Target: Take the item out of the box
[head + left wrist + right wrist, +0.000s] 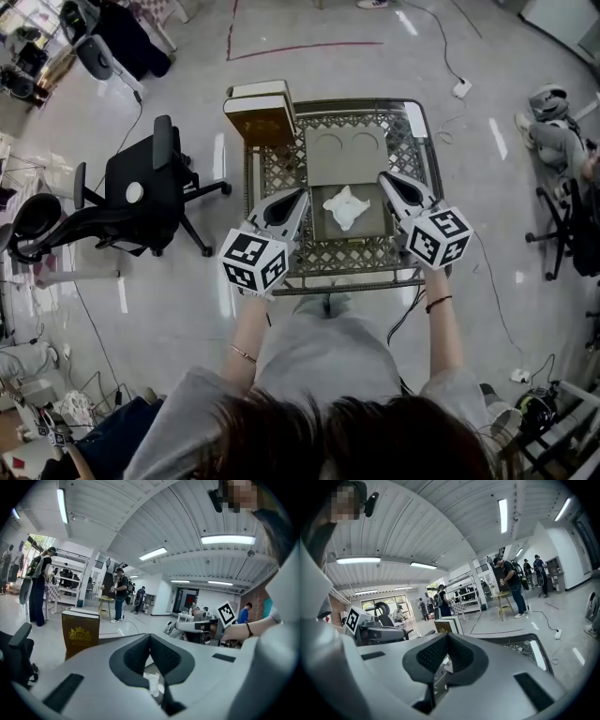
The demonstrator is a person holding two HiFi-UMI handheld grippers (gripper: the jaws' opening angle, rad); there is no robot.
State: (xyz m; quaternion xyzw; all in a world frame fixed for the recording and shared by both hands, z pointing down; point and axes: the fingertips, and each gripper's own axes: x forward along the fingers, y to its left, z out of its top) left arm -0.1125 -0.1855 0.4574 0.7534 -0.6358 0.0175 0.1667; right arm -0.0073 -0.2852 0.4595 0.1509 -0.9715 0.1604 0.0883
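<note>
Left claw [300,195] and right claw [385,178], both closed and empty, flank the box [373,221] at counter [370,255] centre; I'm on approach and must next open one over the item [345,207].

Holds the left hand-held gripper [301,195] just beside the left wall of the box [343,153], jaws closed tip to tip with nothing pinched between them. Holds the right hand-held gripper [384,178] just beside the box's right wall, jaws likewise pressed together and empty. Angles both tips inward toward the box and slightly downward. Reaches with the left forearm [246,328] and right forearm [442,323] extended, bare, on the near side of the box.
</note>
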